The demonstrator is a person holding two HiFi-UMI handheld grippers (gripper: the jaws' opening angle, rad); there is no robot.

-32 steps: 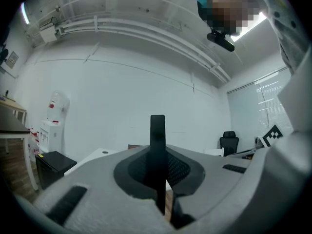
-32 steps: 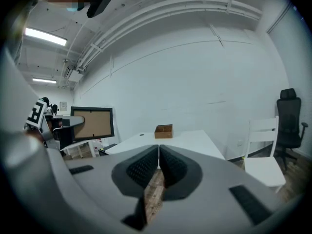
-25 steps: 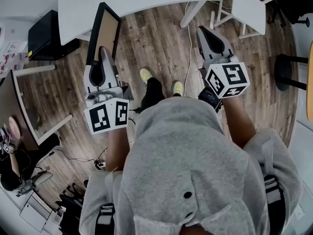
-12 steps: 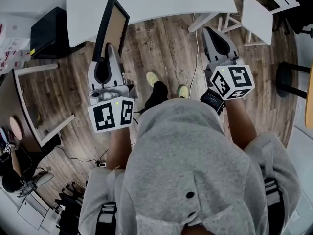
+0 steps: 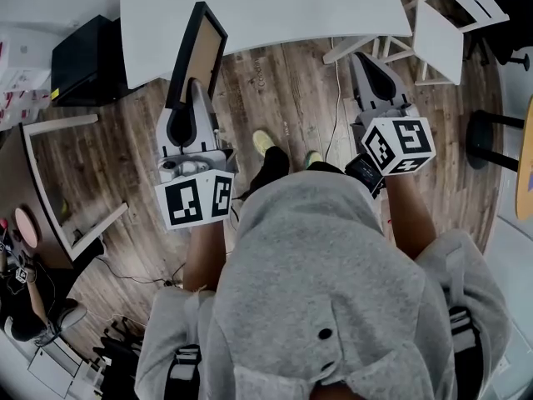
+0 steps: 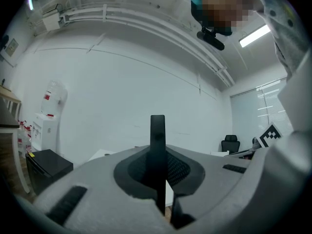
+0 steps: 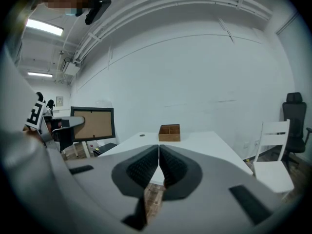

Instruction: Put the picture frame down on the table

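Observation:
The picture frame (image 5: 200, 50), black-edged with a brown board face, stands upright in my left gripper (image 5: 192, 88), which is shut on its lower edge. Its top leans over the near edge of the white table (image 5: 275, 7). In the left gripper view the frame (image 6: 157, 135) shows edge-on as a dark bar between the jaws of the left gripper (image 6: 158, 177). My right gripper (image 5: 365, 58) hangs over the floor by the table's right leg, shut and empty. In the right gripper view the right gripper (image 7: 159, 155) has its pads pressed together, and the frame (image 7: 93, 124) stands at the left.
A small wooden compartment box (image 7: 169, 132) sits on the table (image 7: 204, 145). A white chair (image 5: 436, 22) stands at the right, a black cabinet (image 5: 80, 50) at the left. A large white-framed panel (image 5: 52, 182) leans by the left wall. A dark stool (image 5: 491, 132) is at far right.
Both grippers have moved forward toward the table, and the frame's top now reaches over the table's near edge. The left grip on the frame is unchanged.

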